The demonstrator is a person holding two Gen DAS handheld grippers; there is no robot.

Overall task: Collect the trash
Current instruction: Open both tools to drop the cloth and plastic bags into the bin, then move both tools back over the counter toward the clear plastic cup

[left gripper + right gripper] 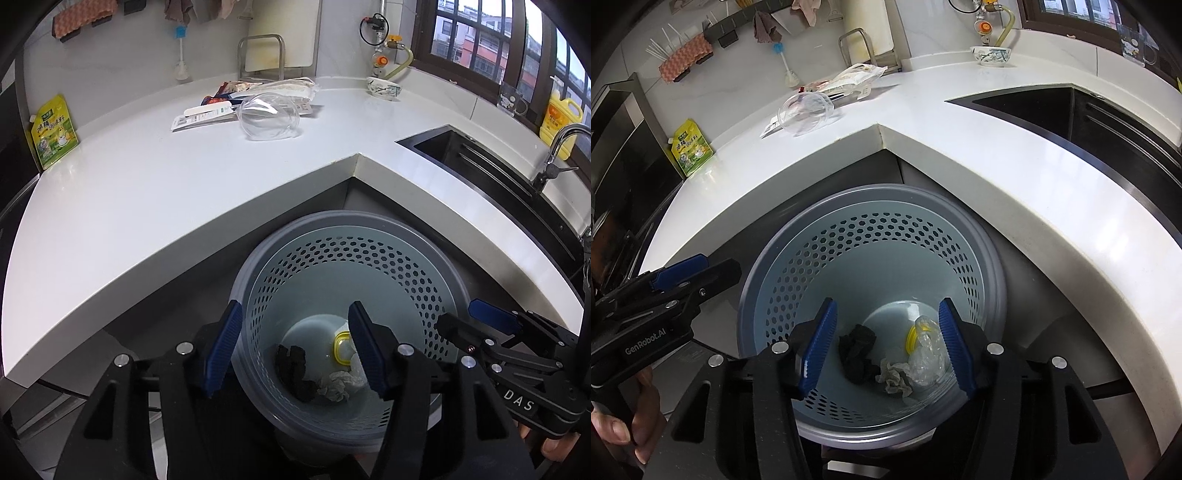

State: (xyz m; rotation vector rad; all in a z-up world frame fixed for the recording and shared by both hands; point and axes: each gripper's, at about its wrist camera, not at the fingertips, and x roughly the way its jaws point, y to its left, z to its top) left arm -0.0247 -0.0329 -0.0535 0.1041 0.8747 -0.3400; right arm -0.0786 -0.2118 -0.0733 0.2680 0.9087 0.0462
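Nearest to my cameras are the two grippers. The left gripper (295,347) has its blue pads spread apart with nothing between them, and the right gripper (886,343) is the same: jaws wide, nothing pinched. Both point down into the perforated trash bin (960,236), which stands on the floor in the inner corner of the L-shaped countertop (155,192). I think I hold them over the bin's mouth so that anything let go falls inside and not on the floor.

At the bottom of the bin lies the collected trash: a black crumpled piece (858,350), a crumpled white tissue (895,376) just beside it, and a clear plastic wrap with a yellow ring (923,347) touching the tissue. The trash rests free on the bottom; no pad touches it.

More trash waits on the countertop, well apart from the bin. A clear plastic cup (269,116) lies on its side there, next to flat packages and wrappers (258,92) in a loose pile near the back wall. A yellow-green refill pouch (53,133) leans at the far left; I cannot tell if it is trash.

Further out, a patterned bowl (384,88) stands near the gas pipe, and the dark sink (480,158) with its faucet is on the right, with a yellow detergent bottle (559,118) on the sill.

In my judgement the task is partly done; next I should reach for the cup or the wrappers.
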